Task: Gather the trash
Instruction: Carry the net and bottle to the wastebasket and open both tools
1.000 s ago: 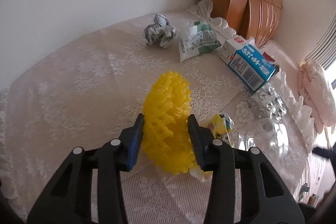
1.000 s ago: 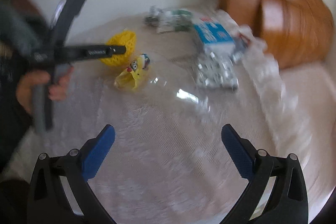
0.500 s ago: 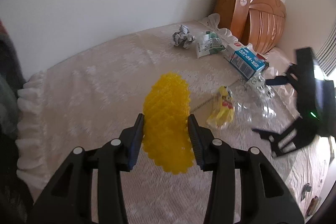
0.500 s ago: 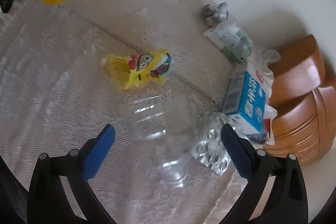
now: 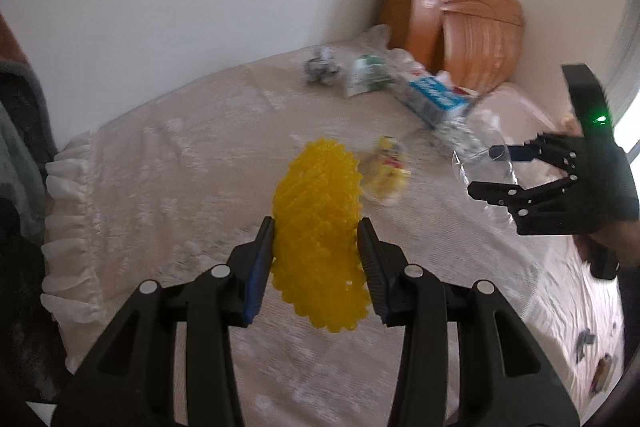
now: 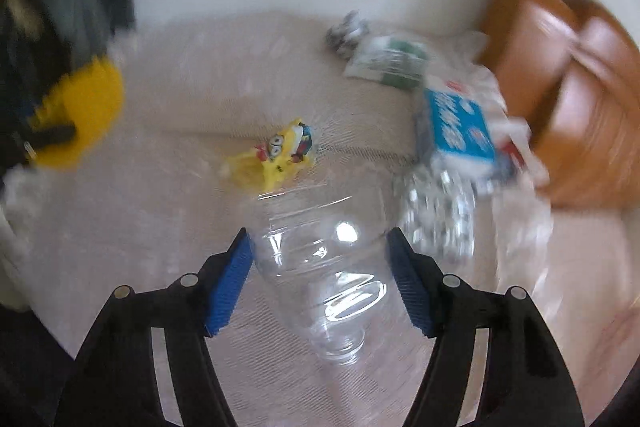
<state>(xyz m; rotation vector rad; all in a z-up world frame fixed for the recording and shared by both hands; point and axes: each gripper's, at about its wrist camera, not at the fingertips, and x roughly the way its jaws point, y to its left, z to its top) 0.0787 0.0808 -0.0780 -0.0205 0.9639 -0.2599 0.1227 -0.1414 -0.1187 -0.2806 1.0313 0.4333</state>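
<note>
Left gripper point(image 5: 316, 251) jaws clamp yellow foam net point(image 5: 318, 247); right gripper point(image 6: 320, 267) jaws straddle clear bottle point(image 6: 324, 267), contact unclear. Carton point(image 6: 456, 131), wrappers remain on table point(image 5: 180, 167).

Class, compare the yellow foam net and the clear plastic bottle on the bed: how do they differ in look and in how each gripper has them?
The yellow foam net is opaque, with a meshed surface; the clear plastic bottle is see-through and smooth. The left gripper pinches the net clear of the lace bedspread; the bottle lies on it between the right gripper's open fingers. Both are trash.
</note>
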